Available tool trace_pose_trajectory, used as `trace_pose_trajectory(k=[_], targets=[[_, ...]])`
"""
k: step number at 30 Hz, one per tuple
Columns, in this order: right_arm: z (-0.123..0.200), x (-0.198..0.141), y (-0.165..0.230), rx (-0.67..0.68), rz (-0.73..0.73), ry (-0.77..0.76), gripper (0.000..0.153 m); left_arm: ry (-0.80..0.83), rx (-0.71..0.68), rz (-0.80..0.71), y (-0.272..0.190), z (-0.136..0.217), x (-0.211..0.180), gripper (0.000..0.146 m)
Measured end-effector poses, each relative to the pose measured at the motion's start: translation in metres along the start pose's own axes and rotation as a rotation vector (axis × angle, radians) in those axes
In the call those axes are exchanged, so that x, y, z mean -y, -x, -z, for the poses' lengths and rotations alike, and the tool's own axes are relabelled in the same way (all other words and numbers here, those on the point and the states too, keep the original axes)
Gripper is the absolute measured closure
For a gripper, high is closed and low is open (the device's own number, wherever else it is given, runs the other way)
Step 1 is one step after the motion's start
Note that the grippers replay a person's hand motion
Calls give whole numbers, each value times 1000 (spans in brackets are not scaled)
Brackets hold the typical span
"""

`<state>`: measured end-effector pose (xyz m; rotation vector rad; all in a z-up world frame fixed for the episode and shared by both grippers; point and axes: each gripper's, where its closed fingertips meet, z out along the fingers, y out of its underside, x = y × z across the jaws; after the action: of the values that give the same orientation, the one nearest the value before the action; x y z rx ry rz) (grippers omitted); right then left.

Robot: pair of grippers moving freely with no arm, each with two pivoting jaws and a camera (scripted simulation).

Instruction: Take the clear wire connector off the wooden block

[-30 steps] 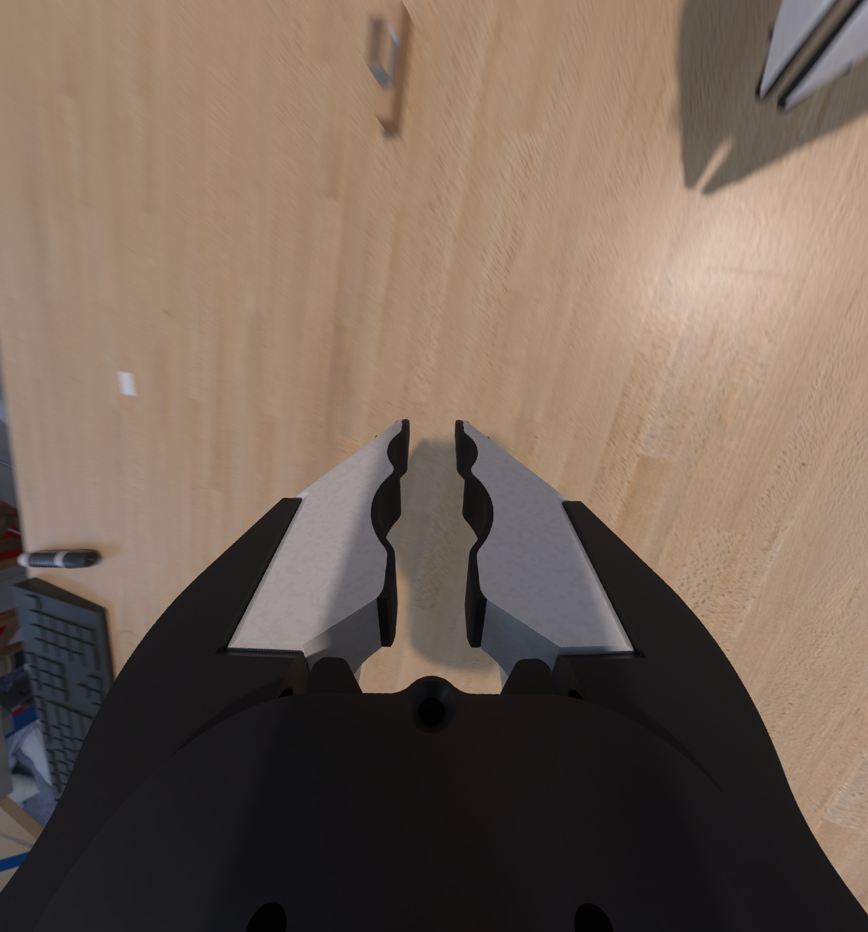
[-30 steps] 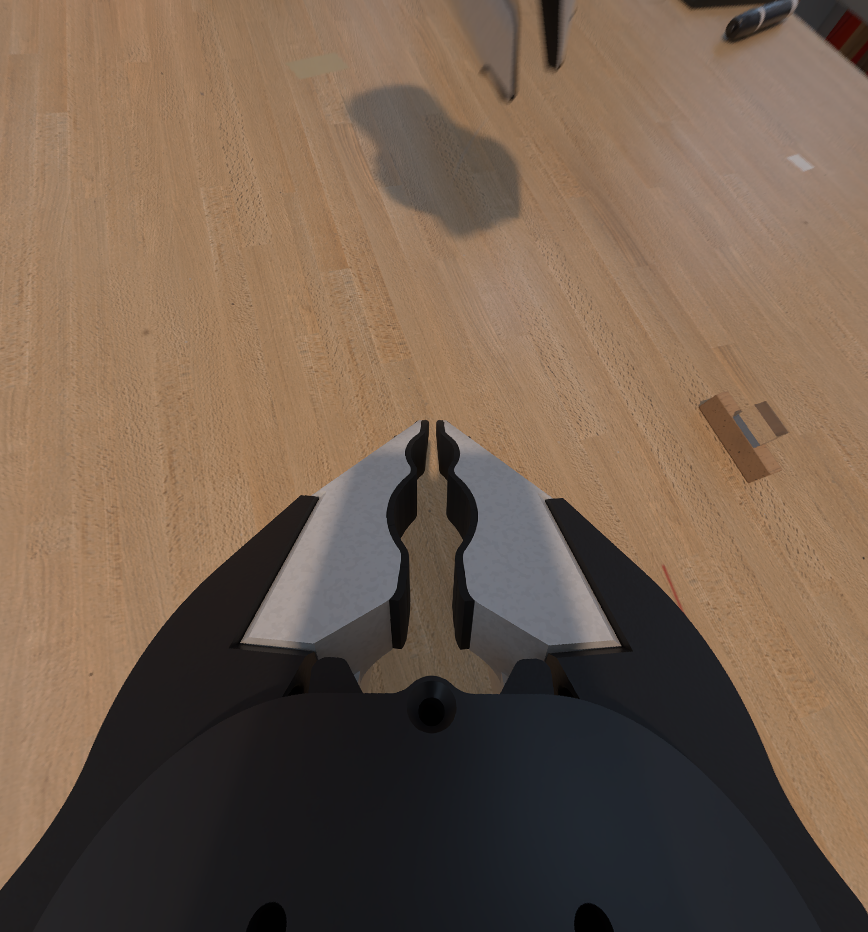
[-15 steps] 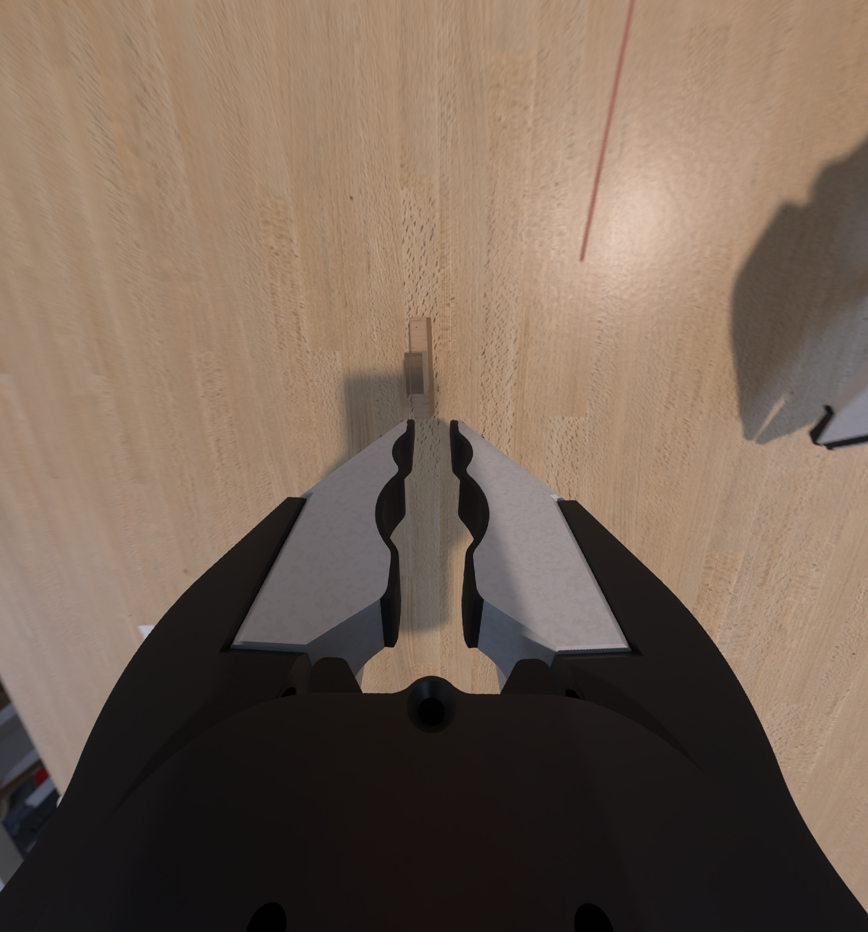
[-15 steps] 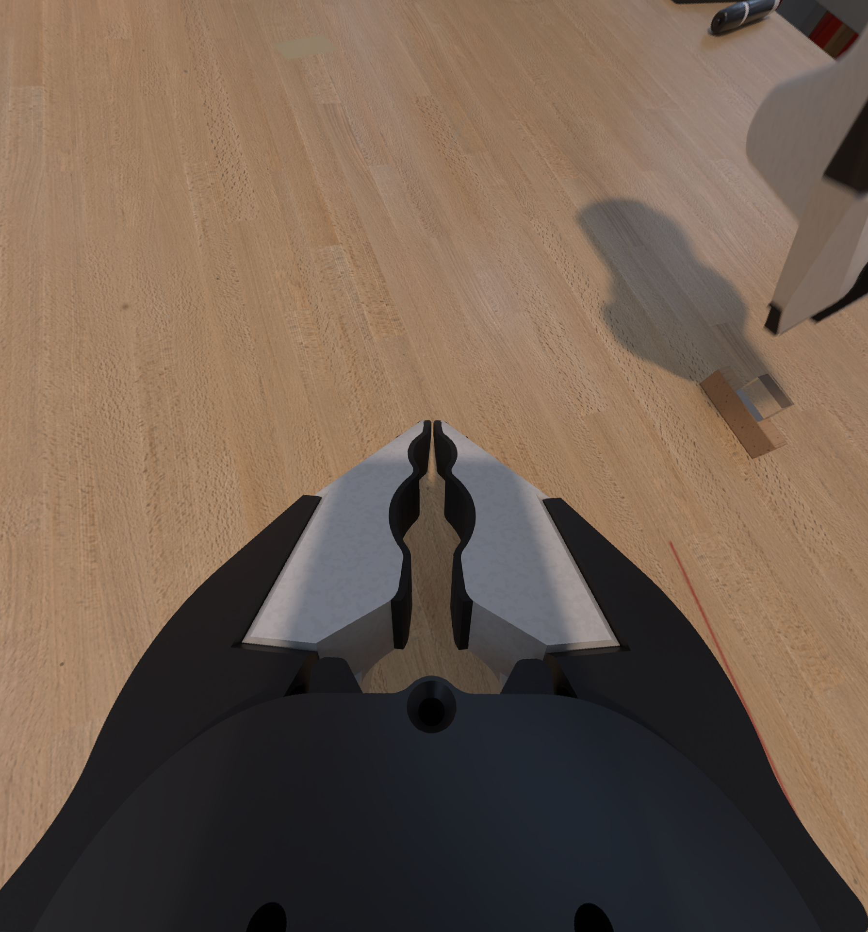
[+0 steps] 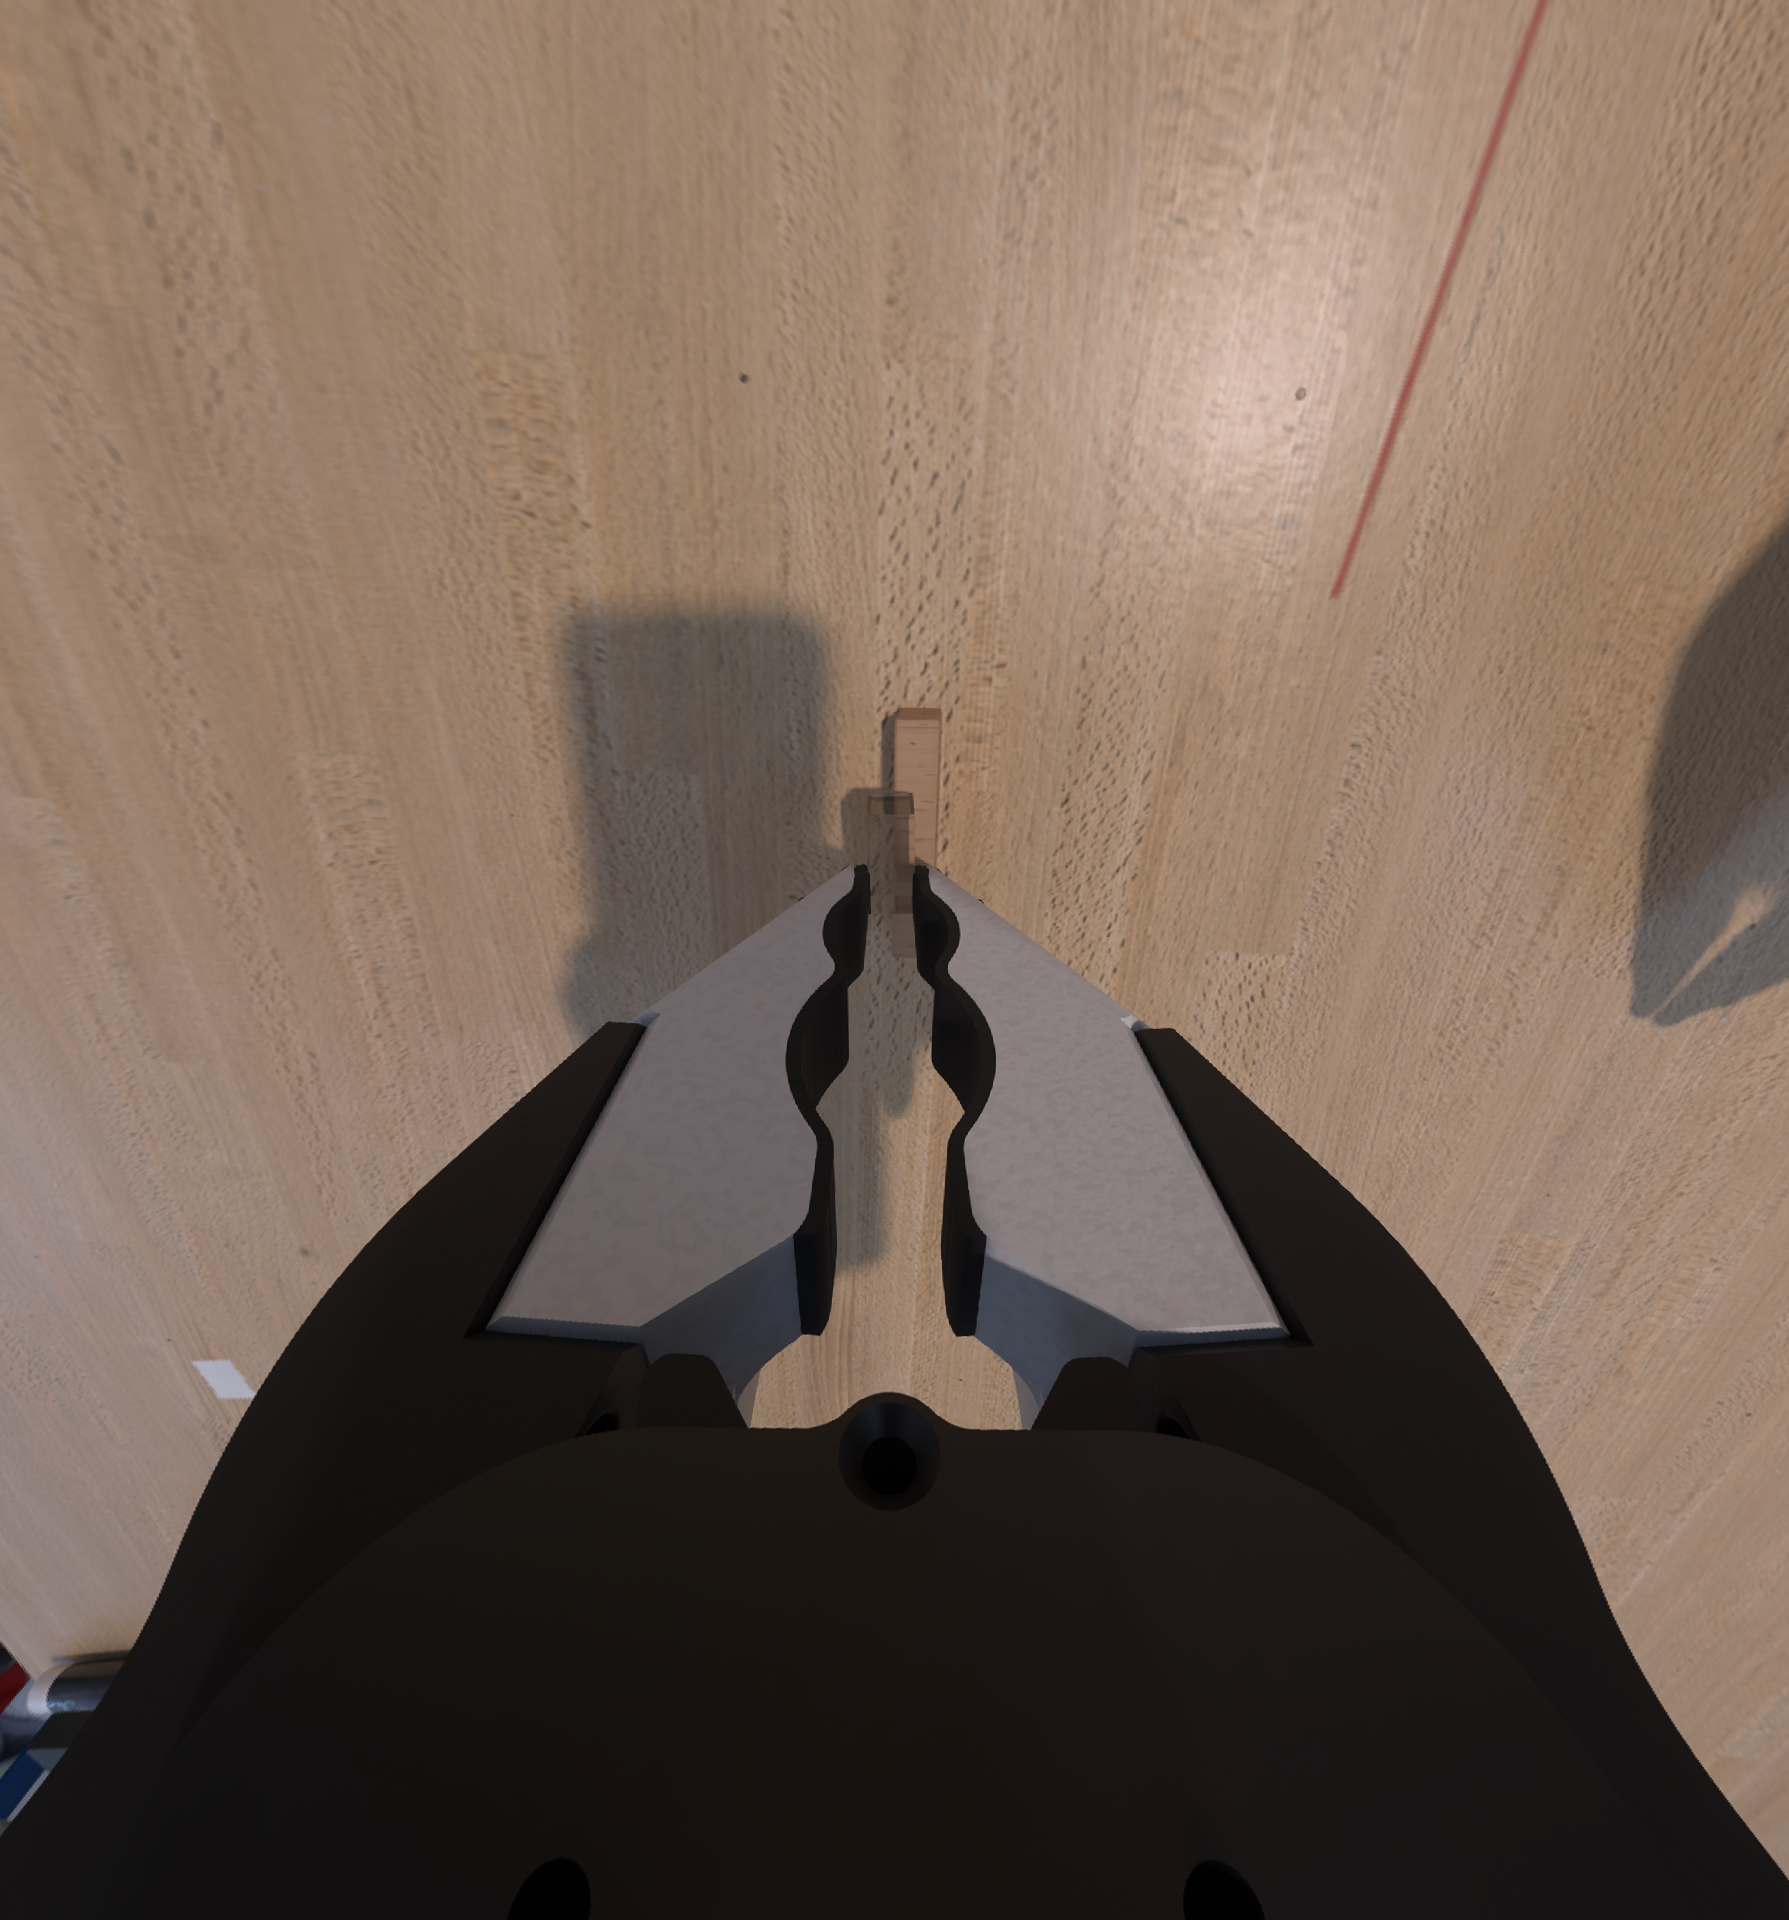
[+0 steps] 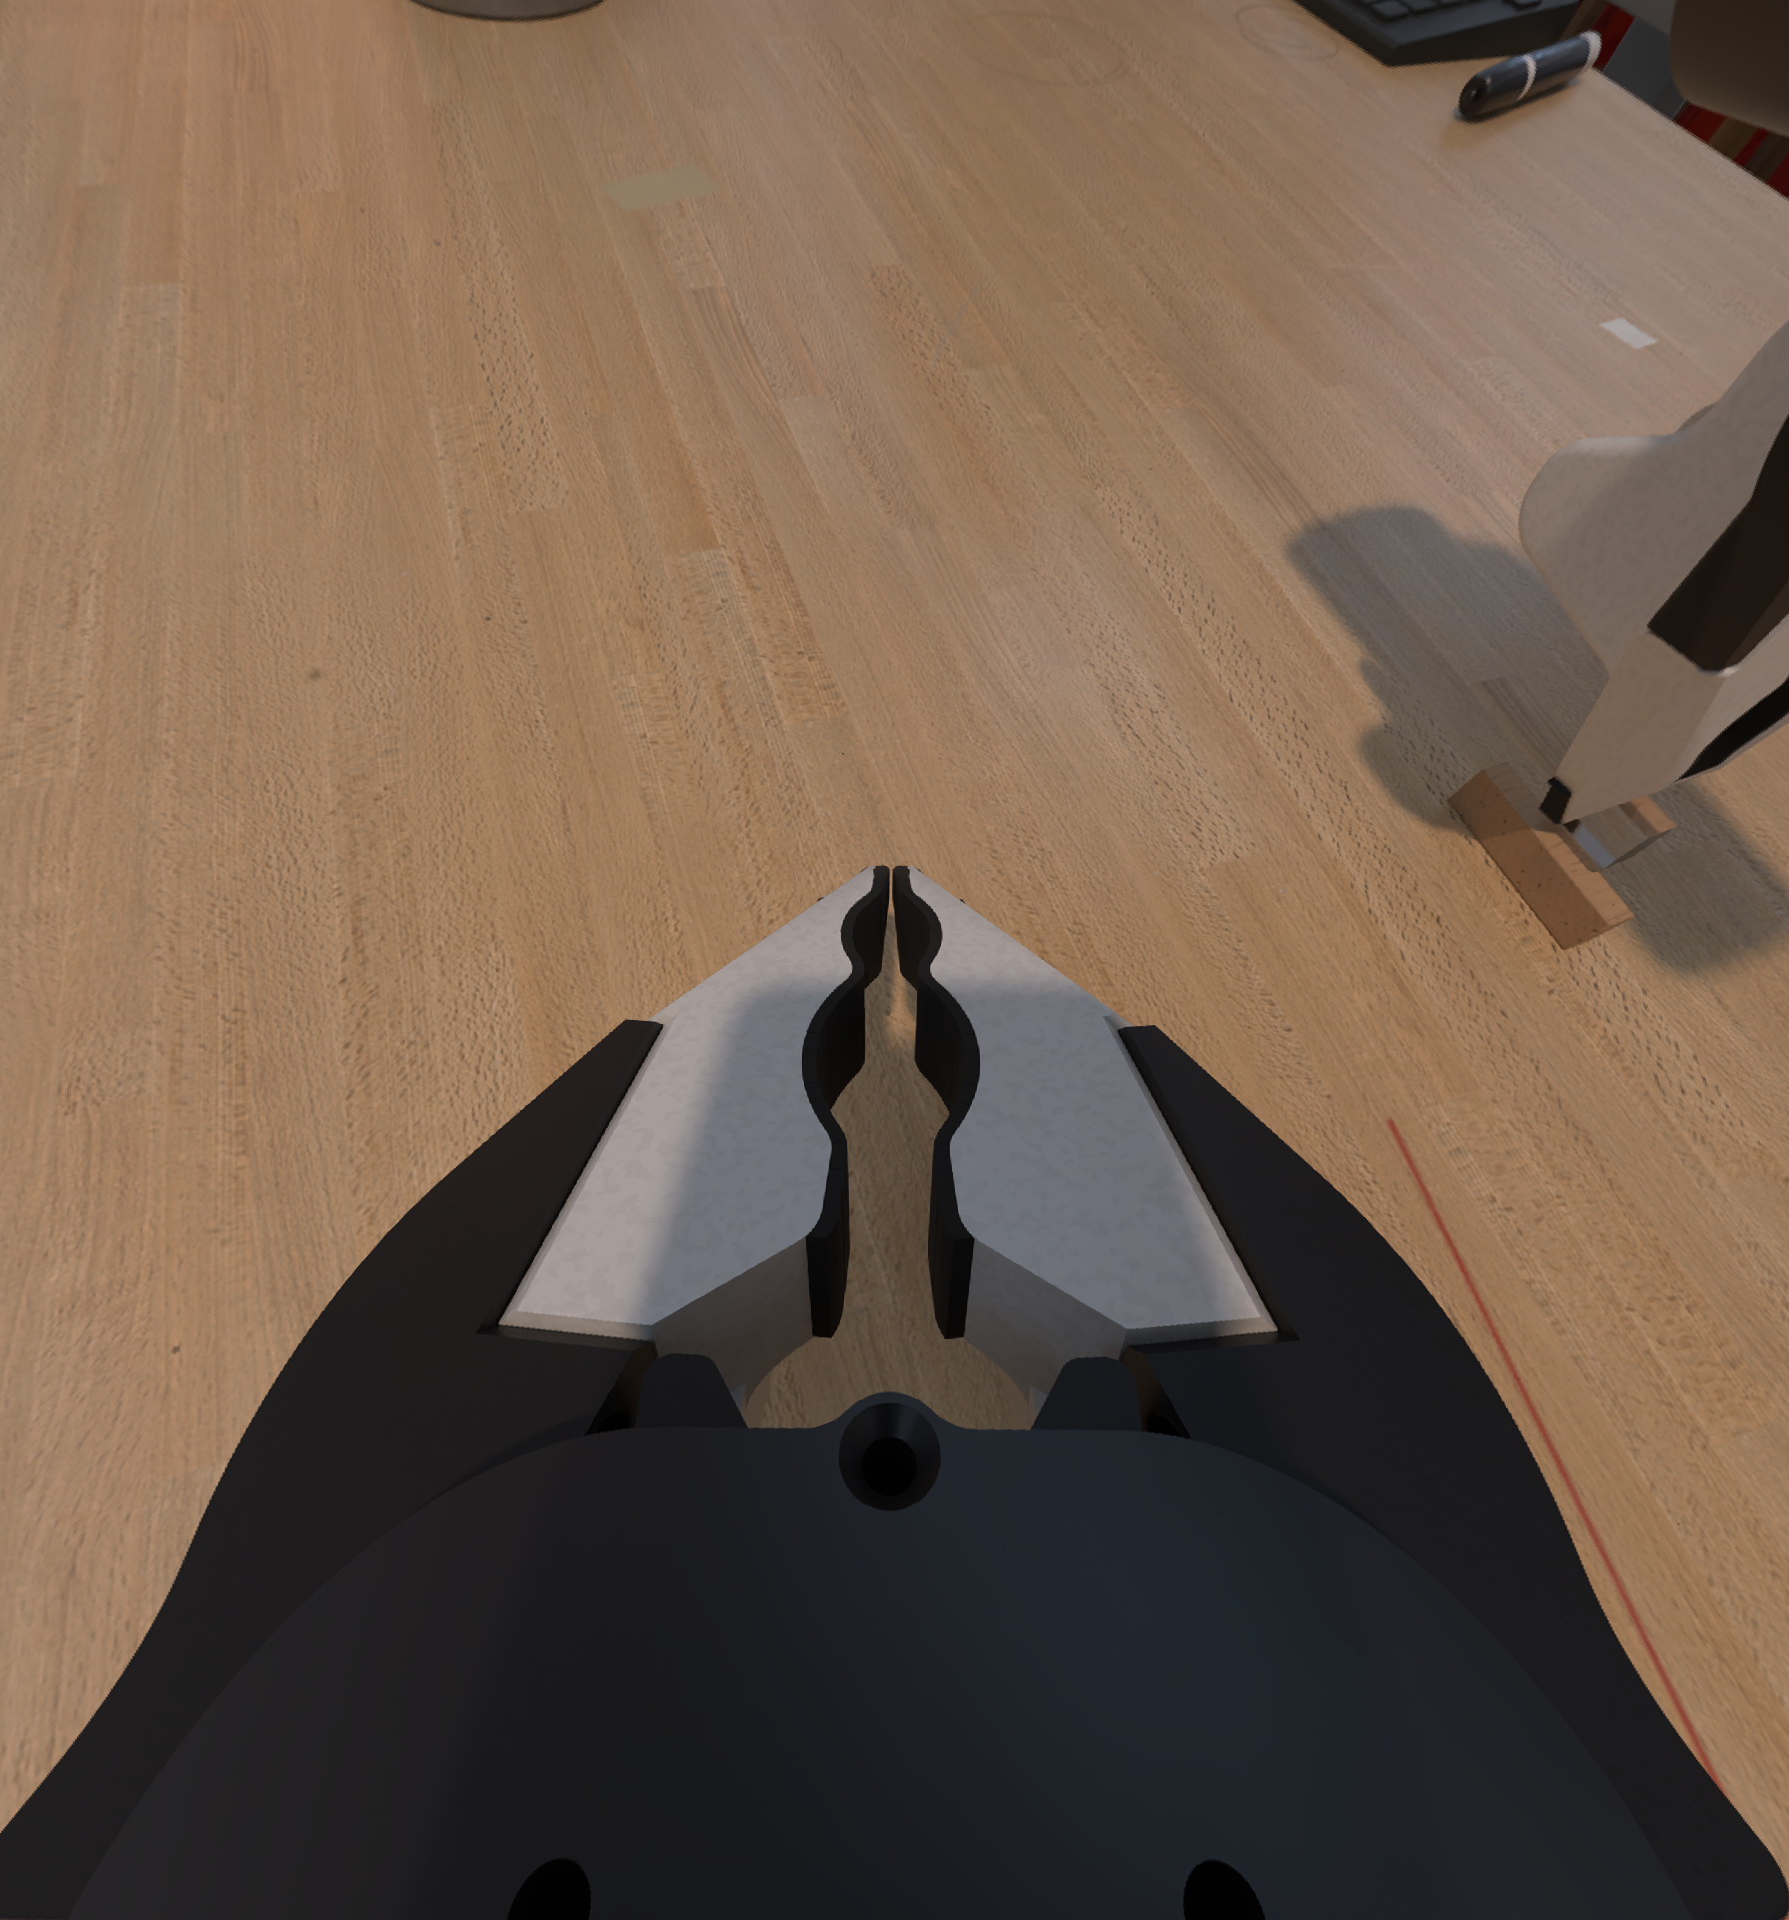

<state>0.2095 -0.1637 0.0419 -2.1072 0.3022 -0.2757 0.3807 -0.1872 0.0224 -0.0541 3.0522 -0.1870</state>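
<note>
A small wooden block [image 5: 917, 764] lies on the wooden table, with the clear wire connector [image 5: 891, 821] on its left side. My left gripper [image 5: 890, 883] has its tips on either side of the connector's near end, and the jaws are closed against it. In the right wrist view the left gripper [image 6: 1565, 816] comes down from the right onto the connector [image 6: 1622, 836] and the block [image 6: 1534, 868]. My right gripper [image 6: 888, 878] is shut and empty over bare table, well left of the block.
A thin red line [image 5: 1430, 312] runs across the table; in the right wrist view it [image 6: 1544, 1403] is near my right gripper. A black marker [image 6: 1529, 78] and a keyboard [image 6: 1441, 21] lie at the far right table edge. A small white tag [image 6: 1628, 332] lies flat.
My left gripper has swung over to the block, moved onto the connector, and its jaws have narrowed around it. My right gripper has closed slightly and barely moved.
</note>
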Motion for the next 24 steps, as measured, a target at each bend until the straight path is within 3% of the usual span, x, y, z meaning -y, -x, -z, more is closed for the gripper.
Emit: trace_pose_trajectory(k=[6, 10, 14, 16, 19, 21, 24], targets=[[11, 11, -10, -36, -53, -100, 151, -176, 83, 70, 7, 40, 6, 138], [18, 19, -26, -111, -93, -137, 142, -348, 105, 149, -7, 80, 4, 138], [18, 29, -32, -152, -51, -129, 139, -206, 272, 93, -3, 88, -30, 138], [17, 34, -32, -185, 8, -105, 139, -7, 466, -57, 8, 92, -51, 138], [16, 42, -32, -209, 30, -105, 139, 111, 587, -220, 12, 97, -58, 138], [18, 47, -34, -227, 22, -121, 138, 76, 609, -214, 9, 102, -55, 138], [22, 56, -39, -267, 13, -153, 136, -140, 532, -77, -8, 114, -45, 138]])
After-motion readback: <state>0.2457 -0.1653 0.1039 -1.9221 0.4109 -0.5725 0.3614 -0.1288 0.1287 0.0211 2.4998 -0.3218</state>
